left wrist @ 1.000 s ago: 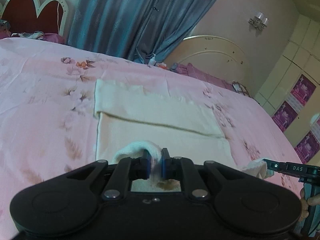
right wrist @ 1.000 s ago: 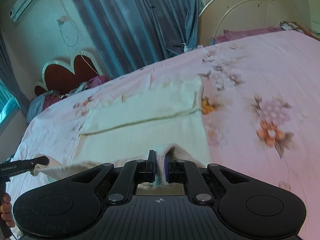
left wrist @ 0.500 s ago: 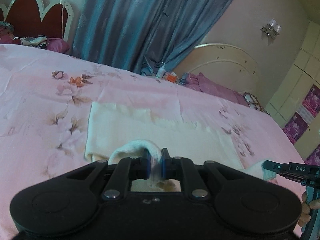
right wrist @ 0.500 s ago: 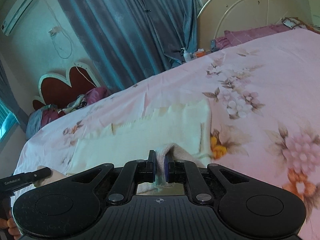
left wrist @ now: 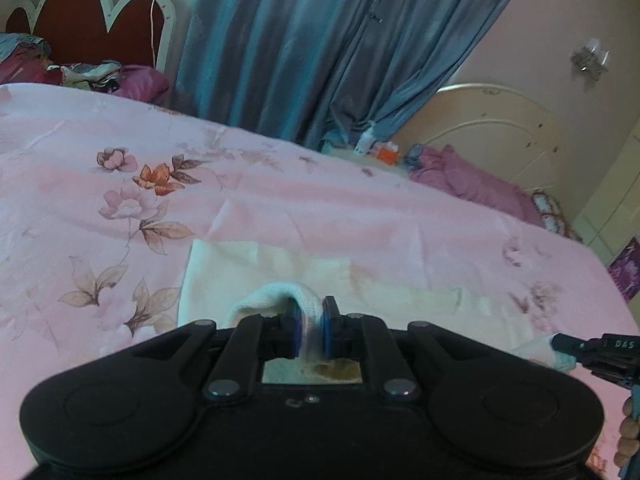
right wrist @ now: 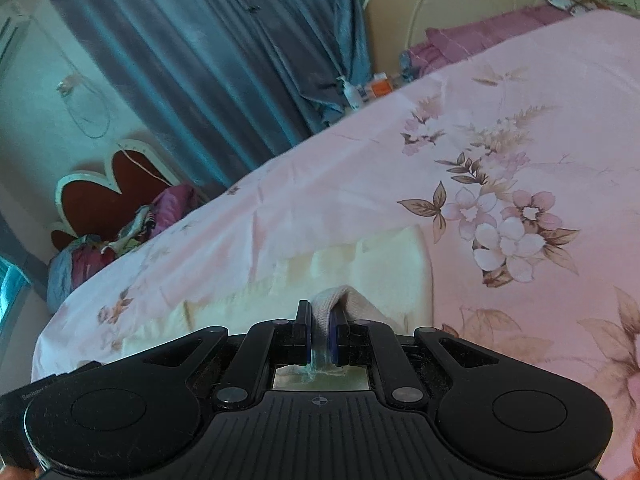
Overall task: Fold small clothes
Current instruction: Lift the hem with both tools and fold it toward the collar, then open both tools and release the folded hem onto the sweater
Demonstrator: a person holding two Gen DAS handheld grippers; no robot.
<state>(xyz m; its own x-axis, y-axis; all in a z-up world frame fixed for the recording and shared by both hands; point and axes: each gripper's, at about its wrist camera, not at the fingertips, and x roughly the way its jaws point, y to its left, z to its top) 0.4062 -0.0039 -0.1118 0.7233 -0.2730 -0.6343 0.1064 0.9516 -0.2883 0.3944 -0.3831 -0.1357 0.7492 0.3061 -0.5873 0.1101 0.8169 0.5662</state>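
Note:
A cream garment (left wrist: 248, 276) lies flat on the pink floral bedsheet (left wrist: 100, 208); only its far part shows above each gripper body. My left gripper (left wrist: 310, 326) is shut on a bunched white edge of the garment. My right gripper (right wrist: 320, 334) is shut on another bunched edge of the same garment (right wrist: 384, 272). The right gripper's tip (left wrist: 588, 348) shows at the right of the left wrist view, holding cloth. The near part of the garment is hidden under both grippers.
A red heart-shaped headboard (left wrist: 84, 28) and pillows stand at the bed's far left. Blue curtains (left wrist: 320, 48) hang behind. A cream headboard (left wrist: 492, 136), purple bedding (left wrist: 468, 184) and small bottles (right wrist: 352, 94) sit at the far side.
Both grippers have carried the held near edge forward over the garment toward its far edge. Less of the cream cloth shows ahead of them now. Both stay shut.

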